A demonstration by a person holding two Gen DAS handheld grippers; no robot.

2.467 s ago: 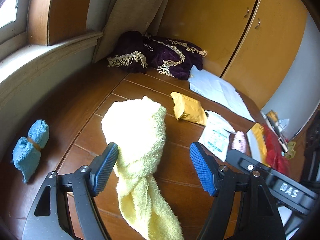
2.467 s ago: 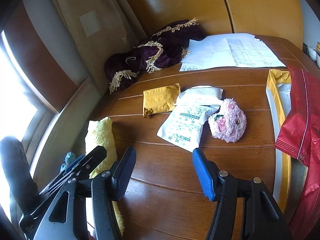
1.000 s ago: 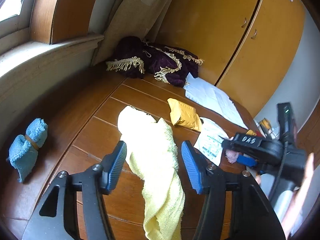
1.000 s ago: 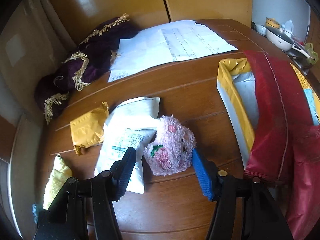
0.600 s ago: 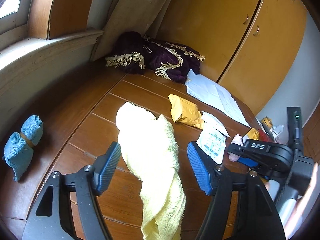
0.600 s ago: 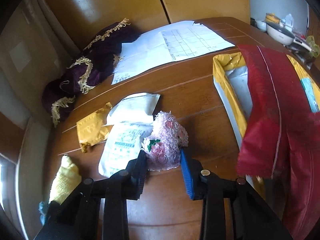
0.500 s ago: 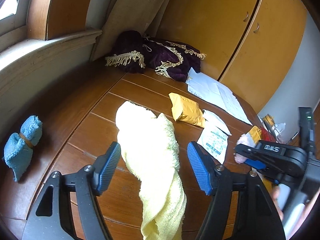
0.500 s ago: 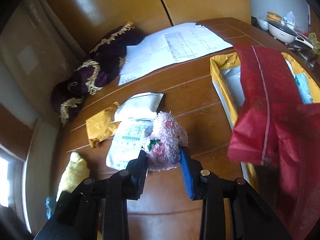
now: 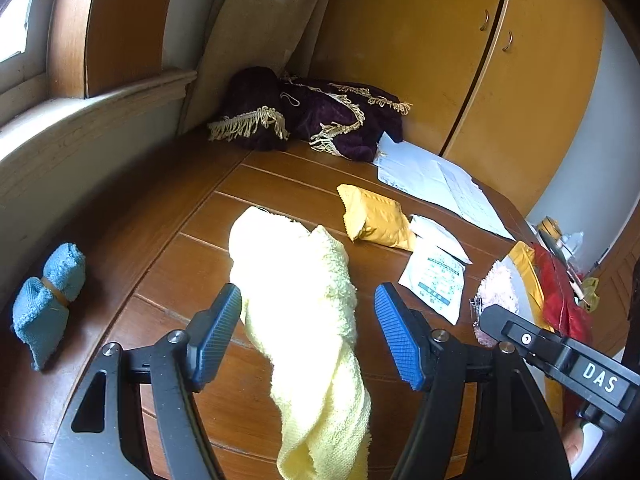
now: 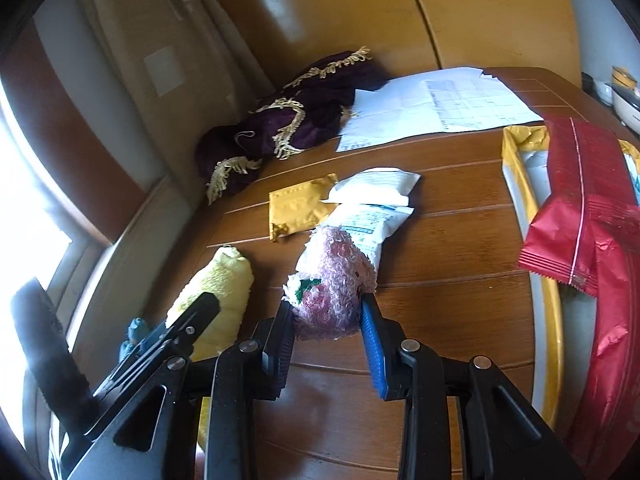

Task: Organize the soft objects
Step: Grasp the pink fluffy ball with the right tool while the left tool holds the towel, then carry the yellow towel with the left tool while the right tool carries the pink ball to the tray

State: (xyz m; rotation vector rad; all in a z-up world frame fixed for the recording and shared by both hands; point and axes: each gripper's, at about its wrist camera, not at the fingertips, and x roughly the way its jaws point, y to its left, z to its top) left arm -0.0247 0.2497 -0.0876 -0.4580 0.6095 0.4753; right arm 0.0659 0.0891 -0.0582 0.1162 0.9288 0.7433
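Since the earlier frames the right gripper [image 10: 326, 340] has closed its jaws on the pink plush toy [image 10: 334, 286], lifting it leftward toward the yellow towel [image 9: 298, 300] lying between the left gripper's [image 9: 308, 330] wide-open, empty jaws, likely to group the soft things on the counter [image 10: 448, 248].

yellow towel [image 9: 298, 300] lies between the left gripper's [image 9: 308, 330] spread jaws; blue cloth bundle [image 9: 46, 302] at nine o'clock.

I was working in a home: a brown wooden plank table [image 9: 280, 184] stood beside yellow-orange wooden cupboard doors [image 9: 520, 80], a beige curtain [image 9: 256, 40] by the window, and a gold-fringed purple velvet cloth [image 9: 320, 120].
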